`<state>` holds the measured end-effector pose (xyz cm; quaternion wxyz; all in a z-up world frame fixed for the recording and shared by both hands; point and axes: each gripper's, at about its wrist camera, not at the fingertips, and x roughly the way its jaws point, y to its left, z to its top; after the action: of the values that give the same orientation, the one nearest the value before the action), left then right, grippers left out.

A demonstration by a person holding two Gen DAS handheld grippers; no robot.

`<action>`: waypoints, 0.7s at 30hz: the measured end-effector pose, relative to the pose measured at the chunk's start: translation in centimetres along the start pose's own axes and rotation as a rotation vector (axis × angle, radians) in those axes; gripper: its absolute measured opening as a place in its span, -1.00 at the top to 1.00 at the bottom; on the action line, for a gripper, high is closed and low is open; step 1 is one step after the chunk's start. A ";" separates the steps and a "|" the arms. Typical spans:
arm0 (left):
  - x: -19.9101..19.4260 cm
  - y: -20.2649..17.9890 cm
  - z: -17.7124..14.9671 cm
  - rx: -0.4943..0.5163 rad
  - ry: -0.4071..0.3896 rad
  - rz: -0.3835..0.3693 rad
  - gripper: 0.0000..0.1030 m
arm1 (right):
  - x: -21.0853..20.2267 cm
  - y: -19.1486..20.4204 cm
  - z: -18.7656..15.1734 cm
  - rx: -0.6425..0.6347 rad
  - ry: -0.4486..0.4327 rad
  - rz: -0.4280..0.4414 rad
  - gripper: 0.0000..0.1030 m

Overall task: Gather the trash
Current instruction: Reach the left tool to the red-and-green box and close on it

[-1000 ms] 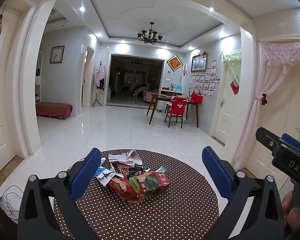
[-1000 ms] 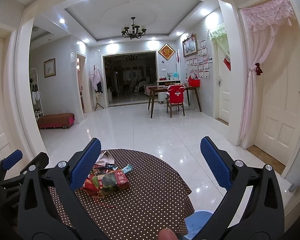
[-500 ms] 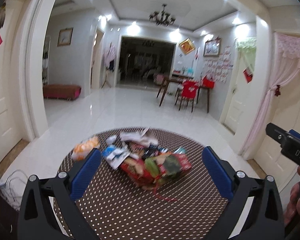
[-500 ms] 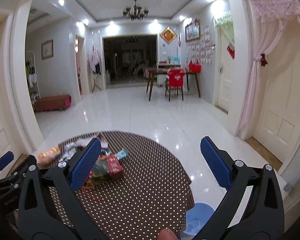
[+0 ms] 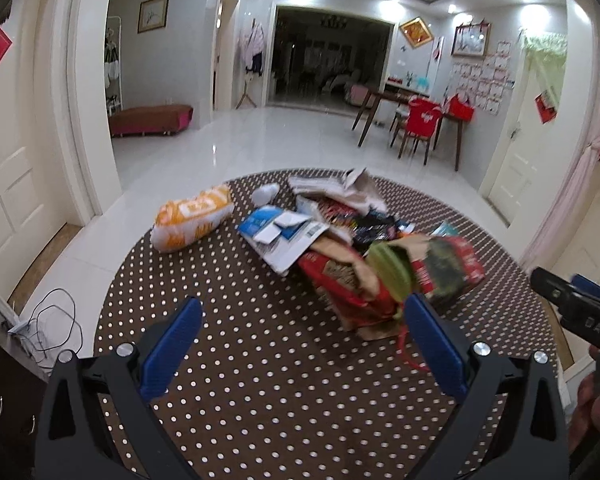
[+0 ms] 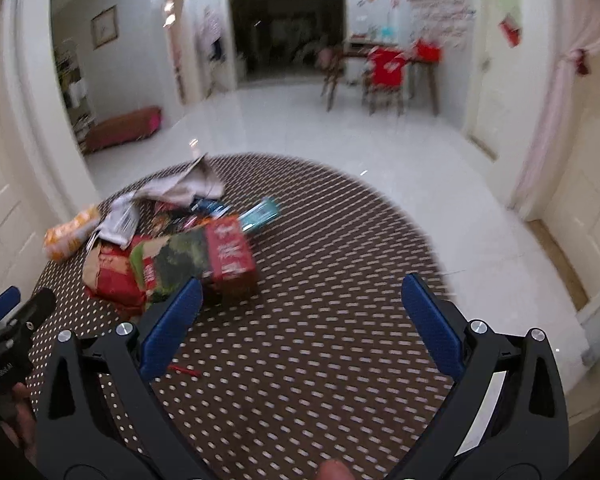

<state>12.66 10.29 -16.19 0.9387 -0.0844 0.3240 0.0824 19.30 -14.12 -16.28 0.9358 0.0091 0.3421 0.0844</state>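
Observation:
A pile of trash lies on a round brown polka-dot table (image 5: 268, 380): a red and green carton (image 5: 444, 272), a crushed red bag (image 5: 340, 280), blue and white torn paper (image 5: 284, 232), an orange snack bag (image 5: 192, 216) and crumpled newspaper (image 5: 336, 186). My left gripper (image 5: 300, 344) is open and empty above the table, just short of the pile. My right gripper (image 6: 300, 320) is open and empty; its left finger is near the red and green carton (image 6: 204, 260). The orange bag (image 6: 70, 234) lies at the pile's left.
White tiled floor surrounds the table (image 6: 340, 360). A small red scrap (image 6: 184, 369) lies on the cloth near my right gripper. Cables (image 5: 48, 328) lie on the floor at the left. A dining table with a red chair (image 5: 420, 120) stands far back.
Both grippers have tilted down and moved closer to the table and the trash pile. The pile now fills more of both views. Both stay open.

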 end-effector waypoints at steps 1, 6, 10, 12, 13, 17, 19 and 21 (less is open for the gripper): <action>0.4 0.3 -0.2 -0.007 0.010 0.003 -0.92 | 1.3 0.8 0.1 -0.017 0.023 0.039 -0.90; 1.6 1.3 -0.6 -0.040 0.044 0.014 -0.92 | 5.3 4.2 0.7 -0.093 0.090 0.120 -0.90; 2.1 1.5 -0.1 -0.052 0.046 0.010 -0.92 | 7.7 5.7 1.0 -0.136 0.141 0.176 -0.90; 2.4 1.3 0.3 -0.057 0.056 -0.006 -0.92 | 8.5 5.4 1.2 -0.113 0.165 0.217 -0.90; 2.6 1.2 0.4 -0.056 0.055 -0.013 -0.92 | 8.8 5.2 1.2 -0.097 0.175 0.234 -0.90; 3.2 0.0 1.1 -0.031 0.052 -0.017 -0.92 | 9.6 4.4 1.3 -0.056 0.207 0.312 -0.90; 3.5 -0.4 1.5 -0.033 0.050 -0.026 -0.92 | 9.3 4.2 1.0 -0.065 0.194 0.352 -0.79; 4.2 -0.9 1.9 -0.032 0.057 -0.029 -0.92 | 8.8 3.5 0.8 -0.055 0.179 0.358 -0.54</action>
<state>17.23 10.20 -17.27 0.9287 -0.1065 0.3478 0.0717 25.92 -9.22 -21.05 0.8715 0.0368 0.4146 0.2594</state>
